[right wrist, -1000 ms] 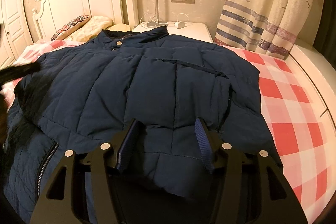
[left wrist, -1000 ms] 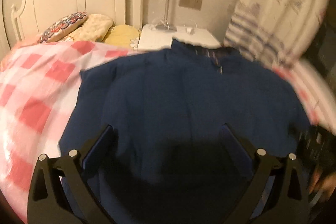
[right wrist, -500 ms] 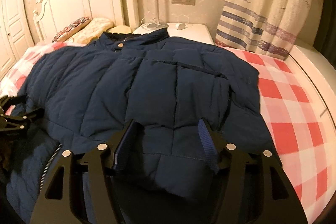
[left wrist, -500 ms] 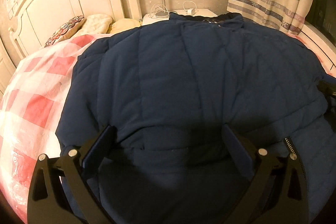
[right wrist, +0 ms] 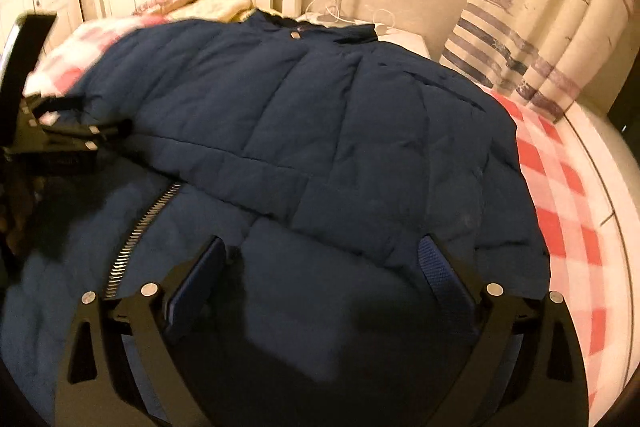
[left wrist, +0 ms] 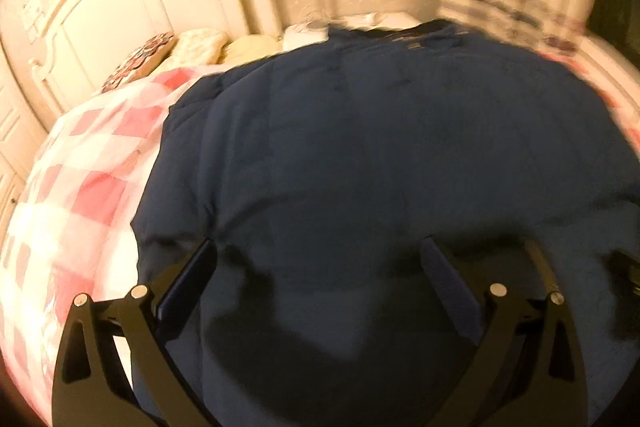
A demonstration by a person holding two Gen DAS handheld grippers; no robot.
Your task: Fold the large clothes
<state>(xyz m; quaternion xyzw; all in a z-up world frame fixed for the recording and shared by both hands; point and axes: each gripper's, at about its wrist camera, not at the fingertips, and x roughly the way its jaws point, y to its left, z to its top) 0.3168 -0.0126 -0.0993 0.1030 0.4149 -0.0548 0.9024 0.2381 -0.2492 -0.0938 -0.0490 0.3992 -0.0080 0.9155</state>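
Note:
A large navy quilted jacket (left wrist: 380,155) lies spread on the bed, collar toward the headboard. In the right wrist view the jacket (right wrist: 340,131) shows a front panel folded over, with a metal zipper (right wrist: 140,223) running along its lower left. My left gripper (left wrist: 318,267) is open, its jaws wide apart just above the jacket's lower part. My right gripper (right wrist: 320,263) is open over the jacket's hem. The left gripper also shows in the right wrist view (right wrist: 60,135) at the jacket's left edge.
The bed has a red-and-white checked cover (left wrist: 88,187) and a white headboard (left wrist: 120,7). Pillows (left wrist: 192,47) lie at the head. A white nightstand (right wrist: 400,37) with cables stands behind the collar. A striped curtain (right wrist: 540,27) hangs at the right.
The right gripper has opened wider and moved closer to the hem, swinging left so the zipper shows. The left gripper has shifted a little; its view is blurred.

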